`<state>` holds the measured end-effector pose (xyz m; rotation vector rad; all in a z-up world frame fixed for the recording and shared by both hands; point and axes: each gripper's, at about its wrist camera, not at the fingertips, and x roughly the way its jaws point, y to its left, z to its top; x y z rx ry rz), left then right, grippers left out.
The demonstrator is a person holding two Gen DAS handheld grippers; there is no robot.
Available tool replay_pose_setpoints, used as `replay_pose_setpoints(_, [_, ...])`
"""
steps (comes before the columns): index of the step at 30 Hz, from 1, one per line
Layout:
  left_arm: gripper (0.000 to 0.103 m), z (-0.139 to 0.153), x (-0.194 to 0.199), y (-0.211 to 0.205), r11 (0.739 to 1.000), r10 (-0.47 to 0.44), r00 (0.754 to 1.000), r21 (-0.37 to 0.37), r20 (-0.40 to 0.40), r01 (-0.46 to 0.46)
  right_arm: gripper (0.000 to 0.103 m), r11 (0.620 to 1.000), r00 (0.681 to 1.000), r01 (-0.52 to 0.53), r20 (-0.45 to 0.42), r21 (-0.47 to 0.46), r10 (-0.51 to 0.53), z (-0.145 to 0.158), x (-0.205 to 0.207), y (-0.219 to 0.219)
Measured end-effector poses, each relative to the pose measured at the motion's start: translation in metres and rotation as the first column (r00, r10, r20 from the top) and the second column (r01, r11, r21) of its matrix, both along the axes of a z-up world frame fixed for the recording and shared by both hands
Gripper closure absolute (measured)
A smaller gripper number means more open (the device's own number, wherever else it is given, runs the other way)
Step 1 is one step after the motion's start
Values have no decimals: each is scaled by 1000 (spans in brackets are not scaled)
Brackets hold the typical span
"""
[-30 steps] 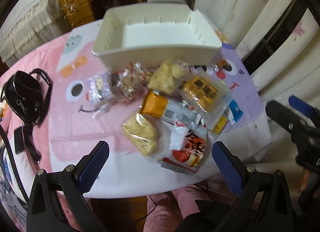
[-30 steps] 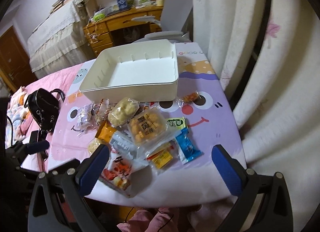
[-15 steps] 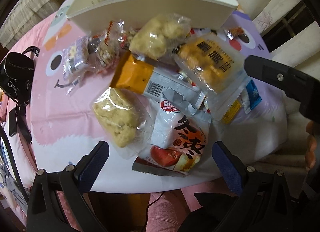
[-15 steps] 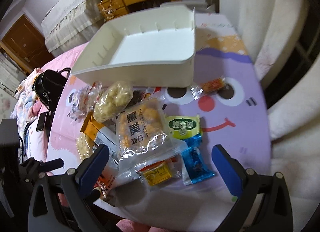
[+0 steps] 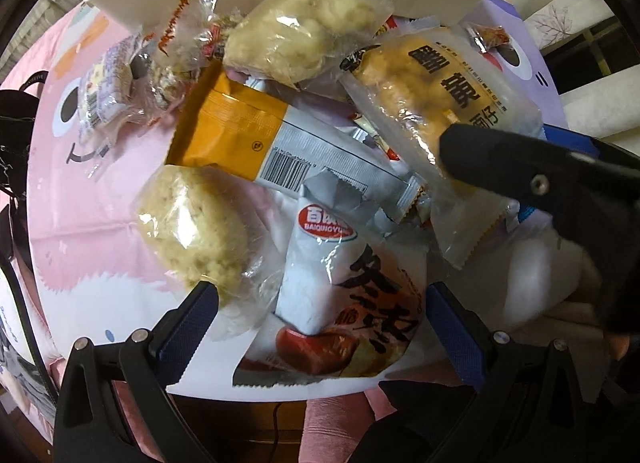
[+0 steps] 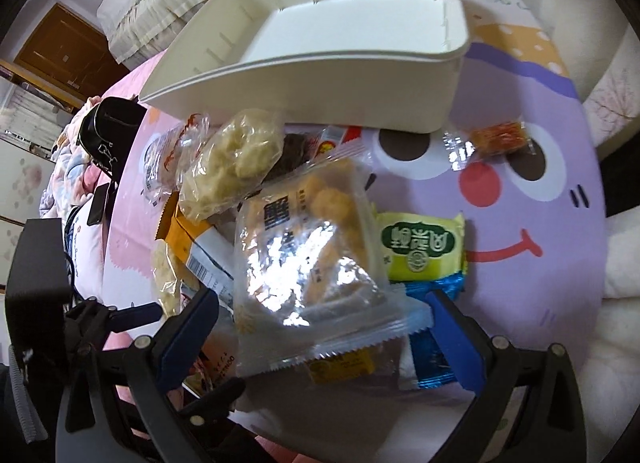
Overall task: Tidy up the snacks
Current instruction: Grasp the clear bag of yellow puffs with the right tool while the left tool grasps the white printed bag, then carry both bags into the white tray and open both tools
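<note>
Scene: a heap of snack packets is seen on the bench (image 6: 560, 167), just short of an empty white bin (image 6: 360, 35) that lies beyond both tools.
Left hand-held gripper (image 5: 320, 313): jaws are held wide, with nothing between them; the red-and-white chip bag (image 5: 344, 303) lies directly ahead in the gap, a clear-wrapped rice cake (image 5: 192, 223) beside its left finger.
Right hand-held gripper (image 6: 320, 321): likewise spread wide and empty, lined up on the clear packet of yellow puffs (image 6: 312, 247); green (image 6: 420, 247) and blue (image 6: 432, 351) packets lie by its right finger.
Step judged in hand: a first pick from the heap.
Advice: each packet is best pinched at its flat sealed edge, one wrapper only, since the film is slippery and neighbours overlap.
Lift: a slow rise is advised so that stacked packets are not dragged along.
</note>
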<state>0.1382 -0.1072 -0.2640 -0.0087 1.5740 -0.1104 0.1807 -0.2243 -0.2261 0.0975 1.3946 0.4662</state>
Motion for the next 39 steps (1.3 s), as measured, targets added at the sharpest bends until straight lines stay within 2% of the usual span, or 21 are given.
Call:
replay_pose_setpoints(8, [8, -12, 14, -5, 1000, 7, 1000, -19, 10, -7, 5, 999, 999, -10, -38, -32, 9, -15, 9, 11])
replay_pose_setpoints(10, [15, -13, 19, -9, 999, 8, 1000, -31, 14, -7, 5, 999, 999, -19, -37, -39, 17, -17, 11, 16])
replay_pose_setpoints(12, [33, -11, 22, -14, 999, 5, 1000, -51, 6, -4, 5, 999, 999, -28, -34, -43, 27, -19, 13, 22])
replay_pose_setpoints(17, [38, -11, 24, -25, 999, 6, 1000, -51, -5, -7, 13, 999, 999, -26, -33, -29, 25, -20, 14, 22])
replay_pose_setpoints(20, [44, -8, 25, -22, 998, 2, 1000, -56, -8, -2, 22, 1000, 1000, -18, -9, -18, 18, -15, 15, 20])
replay_pose_setpoints(21, [47, -7, 27, -24, 998, -3, 1000, -60, -8, 2, 28, 1000, 1000, -18, -7, -13, 18, -13, 15, 20])
replay_pose_setpoints(22, [49, -6, 25, -20, 998, -5, 1000, -65, -10, 5, 39, 999, 1000, -21, -19, 25, 22, -12, 16, 20])
replay_pose_setpoints(23, [51, -4, 24, -18, 998, -6, 1000, -70, -14, 5, 40, 999, 999, -13, -29, 35, 14, -13, 16, 21])
replay_pose_setpoints(31, [53, 8, 24, -8, 995, 4, 1000, -97, -13, -6, 49, 998, 998, 60, -37, 14, -59, -6, 12, 23])
replay_pose_setpoints(39, [53, 36, 29, 7, 991, -61, 998, -114, 23, 63, 58, 982, 981, 189, -35, -17, -189, 16, 3, 2])
